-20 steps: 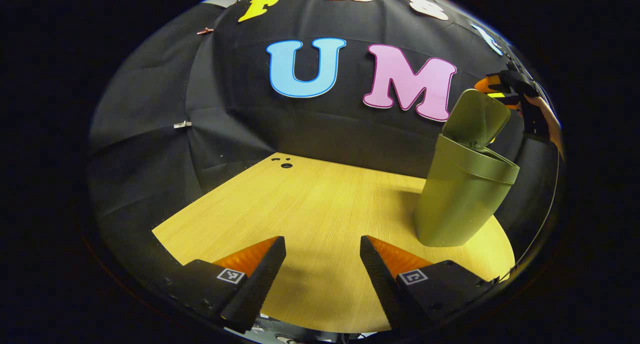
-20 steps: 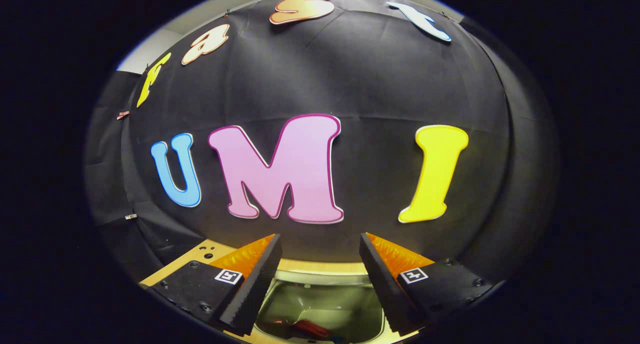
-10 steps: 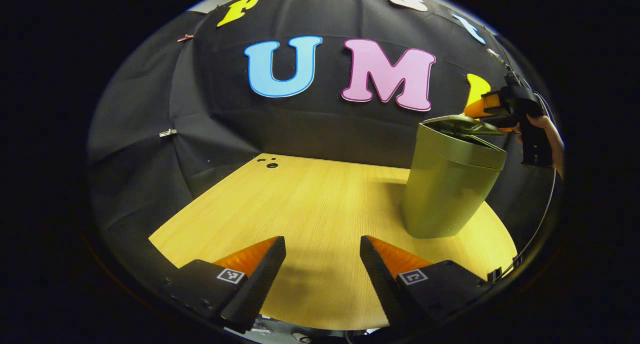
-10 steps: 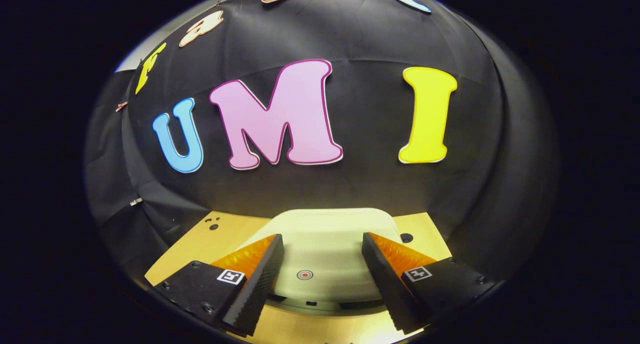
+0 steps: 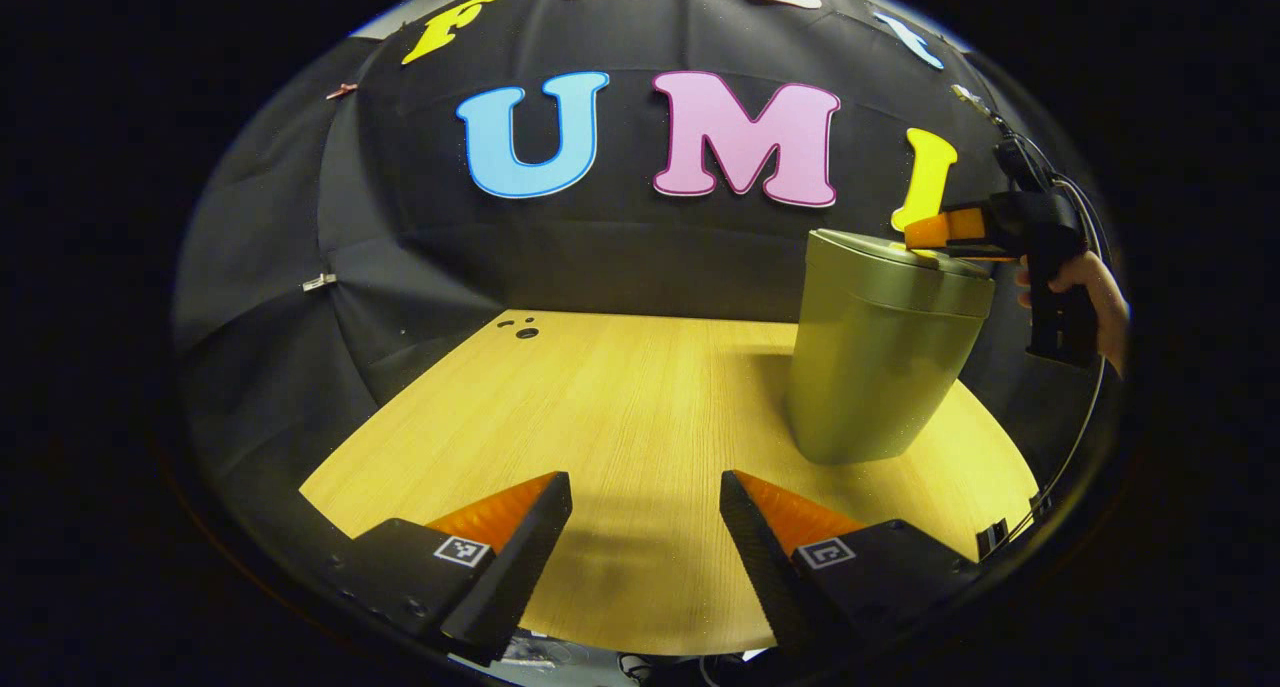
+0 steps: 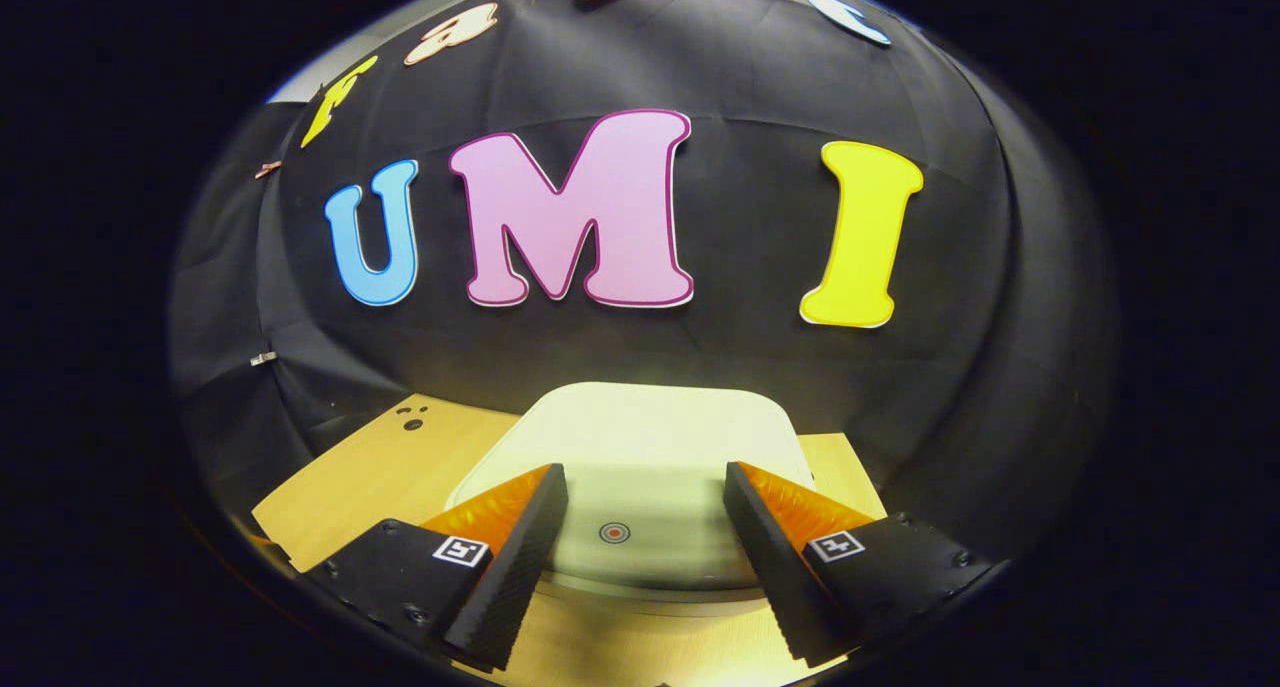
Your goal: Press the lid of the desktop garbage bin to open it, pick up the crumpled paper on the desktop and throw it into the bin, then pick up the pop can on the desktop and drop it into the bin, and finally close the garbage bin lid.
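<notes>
The garbage bin (image 5: 880, 357) stands upright on the right part of the wooden desktop (image 5: 620, 427), toward the far side, close to the black cloth wall (image 5: 620, 257). Its lid (image 5: 895, 255) lies flat on the rim, so the bin is closed and nothing inside it can be seen. In the right gripper view the lid (image 6: 640, 447) is a pale rounded panel seen from above, with a small round red mark (image 6: 614, 533) near its near edge.

The right gripper (image 6: 645, 552) sits directly over that lid, its fingers spread wide apart with the red mark between them; it grasps nothing. Whether the fingertips touch the lid cannot be told from this view. In the left gripper view the same tool (image 5: 975, 229) reaches over the bin's top from the right, its tip at the lid's far right edge, held by a hand (image 5: 1085, 287) at the far right.

The left gripper (image 5: 645, 547) hovers over the near part of the desktop, well apart from the bin, its fingers also spread and empty, with bare wood between them.

A few small dark holes (image 5: 520, 329) mark the desktop's far left corner.
</notes>
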Motion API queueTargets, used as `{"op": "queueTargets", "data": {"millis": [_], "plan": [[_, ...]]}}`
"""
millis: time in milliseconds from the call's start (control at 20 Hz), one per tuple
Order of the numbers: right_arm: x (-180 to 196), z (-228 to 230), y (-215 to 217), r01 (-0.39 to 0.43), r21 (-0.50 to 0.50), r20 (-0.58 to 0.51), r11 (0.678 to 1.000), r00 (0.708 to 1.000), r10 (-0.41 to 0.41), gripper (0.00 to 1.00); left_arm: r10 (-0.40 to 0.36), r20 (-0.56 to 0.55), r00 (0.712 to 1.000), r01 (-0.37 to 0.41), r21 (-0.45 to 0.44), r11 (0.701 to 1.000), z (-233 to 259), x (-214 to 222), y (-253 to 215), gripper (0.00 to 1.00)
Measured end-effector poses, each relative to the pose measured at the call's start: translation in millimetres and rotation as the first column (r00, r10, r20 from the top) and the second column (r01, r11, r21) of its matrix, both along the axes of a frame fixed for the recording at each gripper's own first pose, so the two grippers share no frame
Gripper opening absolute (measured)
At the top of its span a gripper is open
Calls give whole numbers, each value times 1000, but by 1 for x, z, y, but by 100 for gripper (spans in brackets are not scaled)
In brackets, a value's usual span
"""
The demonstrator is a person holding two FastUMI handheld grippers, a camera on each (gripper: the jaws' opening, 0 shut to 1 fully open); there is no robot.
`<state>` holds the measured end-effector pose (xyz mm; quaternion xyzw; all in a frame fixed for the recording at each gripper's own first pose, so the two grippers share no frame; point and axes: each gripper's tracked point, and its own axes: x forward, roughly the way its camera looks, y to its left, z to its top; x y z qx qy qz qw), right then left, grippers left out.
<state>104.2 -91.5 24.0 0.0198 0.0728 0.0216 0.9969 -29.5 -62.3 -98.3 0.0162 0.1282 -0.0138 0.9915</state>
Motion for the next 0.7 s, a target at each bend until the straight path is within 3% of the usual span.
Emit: {"op": "queueTargets", "data": {"millis": [700], "plan": [[-3, 1, 1, -26, -22, 101, 999, 995, 28, 100, -67, 20, 998, 68, -12, 998, 18, 15, -39, 96]]}}
